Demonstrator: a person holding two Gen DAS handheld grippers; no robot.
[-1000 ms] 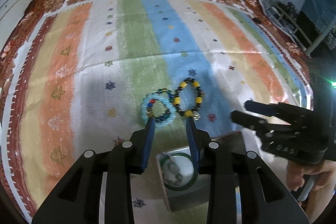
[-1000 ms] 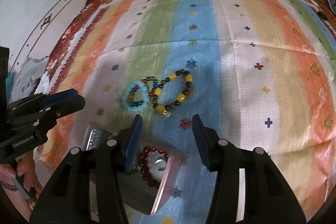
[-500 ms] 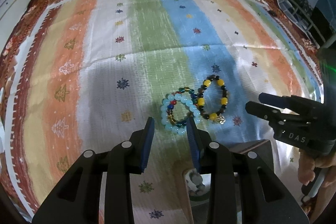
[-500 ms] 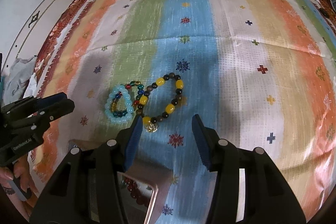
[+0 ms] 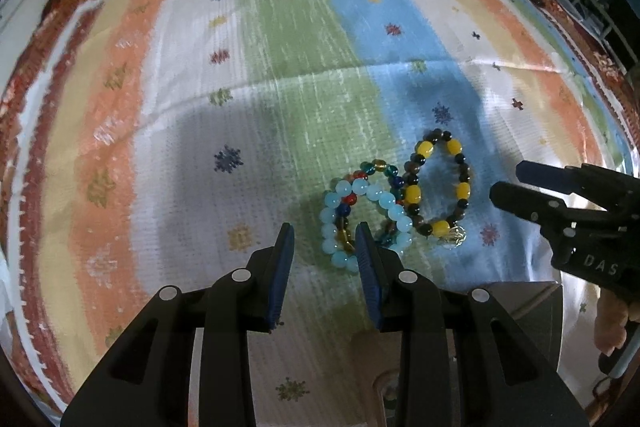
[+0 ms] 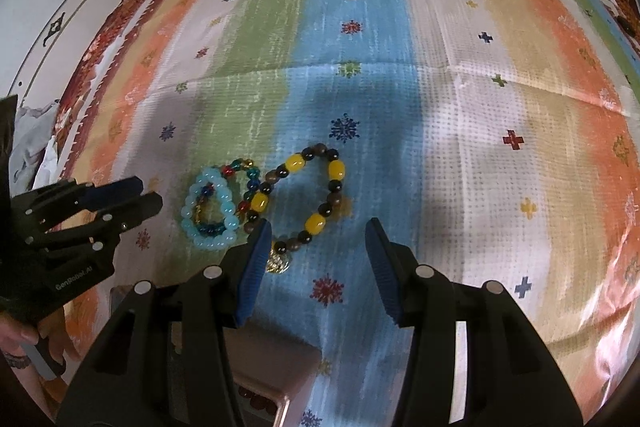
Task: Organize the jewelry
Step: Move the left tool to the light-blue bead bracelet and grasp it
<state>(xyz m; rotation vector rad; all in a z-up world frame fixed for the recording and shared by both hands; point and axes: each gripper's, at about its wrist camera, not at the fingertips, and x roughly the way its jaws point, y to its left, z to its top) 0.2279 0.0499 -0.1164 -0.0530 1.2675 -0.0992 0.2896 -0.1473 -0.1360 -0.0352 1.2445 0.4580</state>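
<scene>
Left wrist view: the left tongs [image 5: 324, 251] hang narrowly parted and empty just beside the pale blue bead bracelet [image 5: 362, 223] on the striped cloth [image 5: 160, 147]. A multicoloured bracelet [image 5: 376, 171] and a yellow-and-dark bracelet [image 5: 438, 187] touch it. The right tongs [image 6: 316, 247] stand wider, empty, over the yellow-and-dark bracelet's lower end. A box [image 6: 272, 359] lies below.
</scene>
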